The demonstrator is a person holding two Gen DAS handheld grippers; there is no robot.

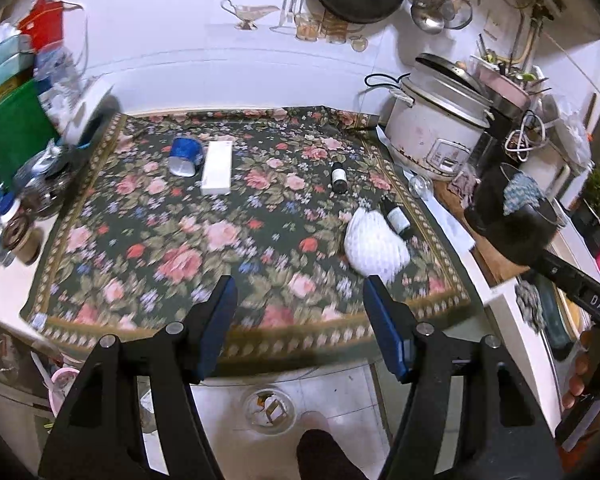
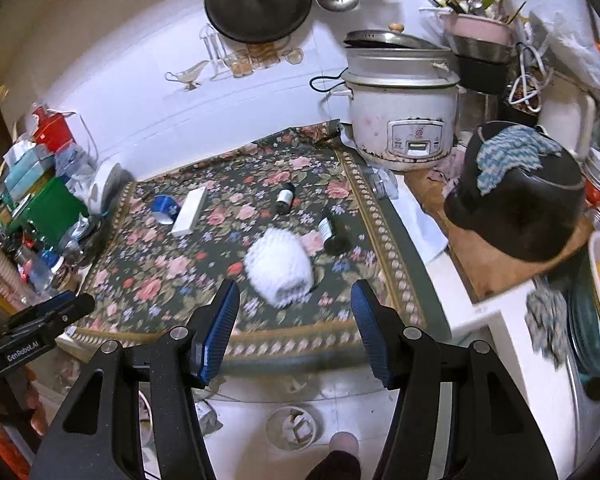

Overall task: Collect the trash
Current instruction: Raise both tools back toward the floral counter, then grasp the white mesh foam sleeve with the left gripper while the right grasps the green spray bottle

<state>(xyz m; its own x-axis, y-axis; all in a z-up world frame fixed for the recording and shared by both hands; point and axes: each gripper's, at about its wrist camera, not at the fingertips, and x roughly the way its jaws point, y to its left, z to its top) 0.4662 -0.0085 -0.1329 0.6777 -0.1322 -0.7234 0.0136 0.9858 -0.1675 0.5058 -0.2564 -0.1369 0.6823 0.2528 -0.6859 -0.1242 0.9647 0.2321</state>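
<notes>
Above a floral tablecloth [image 1: 228, 240], both handheld grippers hang over the near edge of the counter with nothing in their grasp. The left gripper [image 1: 300, 300] has its 2 blue-padded fingers [image 1: 220, 320] spread wide apart, with only cloth and floor tile showing in the gap. The right gripper [image 2: 296, 308] also holds its fingers [image 2: 220, 320] apart, a little less widely, and no pad touches anything.

Trash lies scattered on the cloth. A white foam net sleeve [image 2: 278, 270] sits nearest the right gripper, just beyond its fingertips, its long axis running from far left to near right. Just beside it to the right lies 1 small dark bottle [image 2: 332, 234] on its side, its base toward the camera and its neck pointing away to the left. A 2nd dark bottle [image 2: 285, 197] lies farther back near the middle, its long axis running toward the wall. A white rectangular box [image 1: 217, 167] lies flat at the far left of the cloth, long axis running front to back, touching or nearly touching a tipped blue can [image 1: 185, 156] on its left; which cannot be told.

On the floor below the counter edge stands a clear round tub [image 2: 294, 428] with scraps inside. A white rice cooker [image 2: 402, 120] stands off the cloth's far right corner.
</notes>
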